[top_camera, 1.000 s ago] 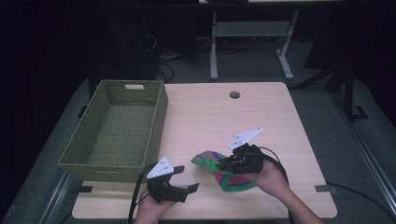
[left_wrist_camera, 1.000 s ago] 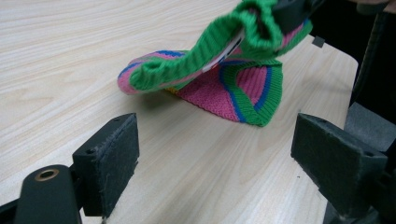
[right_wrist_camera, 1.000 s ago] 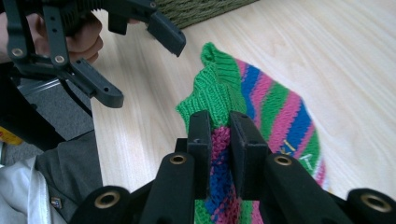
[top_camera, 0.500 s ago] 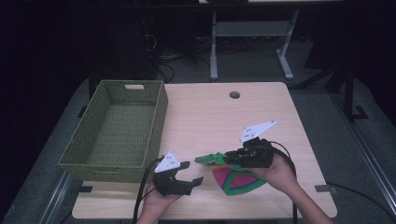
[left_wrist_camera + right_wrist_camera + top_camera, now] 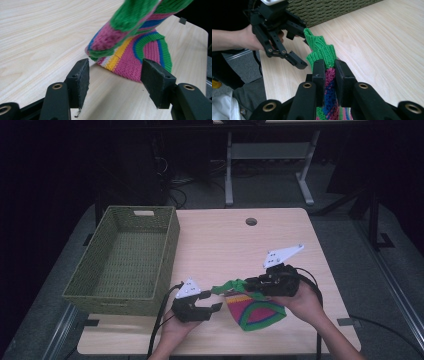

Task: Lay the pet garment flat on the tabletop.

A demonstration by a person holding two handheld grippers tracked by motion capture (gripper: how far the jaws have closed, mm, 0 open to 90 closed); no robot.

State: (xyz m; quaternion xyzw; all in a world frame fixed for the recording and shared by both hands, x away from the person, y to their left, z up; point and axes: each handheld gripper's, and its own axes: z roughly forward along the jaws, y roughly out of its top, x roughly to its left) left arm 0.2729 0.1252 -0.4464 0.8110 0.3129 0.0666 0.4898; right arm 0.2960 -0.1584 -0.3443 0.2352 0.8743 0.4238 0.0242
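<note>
High view, left to right: woven green basket point(image 5: 125, 260) sits on the left part of the counter point(image 5: 240, 245), nothing visible inside it. Just off its near right corner I have the left gripper point(image 5: 212, 306), low over the counter, fingers spread apart and holding nothing. Left gripper view confirms it: both pads are well apart with bare wood between them, and the striped knit piece point(image 5: 140, 57) lies just beyond the pads, not touching them. Its lower part rests flat on the counter; a green-edged band rises up and out of the top of that view. High view again: the knit piece point(image 5: 255, 312) lies at the near edge, right of centre, one green end pulled up and leftward. My right gripper point(image 5: 247, 285) is clamped on that raised end. Right gripper view: fingers point(image 5: 319, 75) pinch the fabric tight, green tip sticking out past them toward the left gripper point(image 5: 294, 42).
</note>
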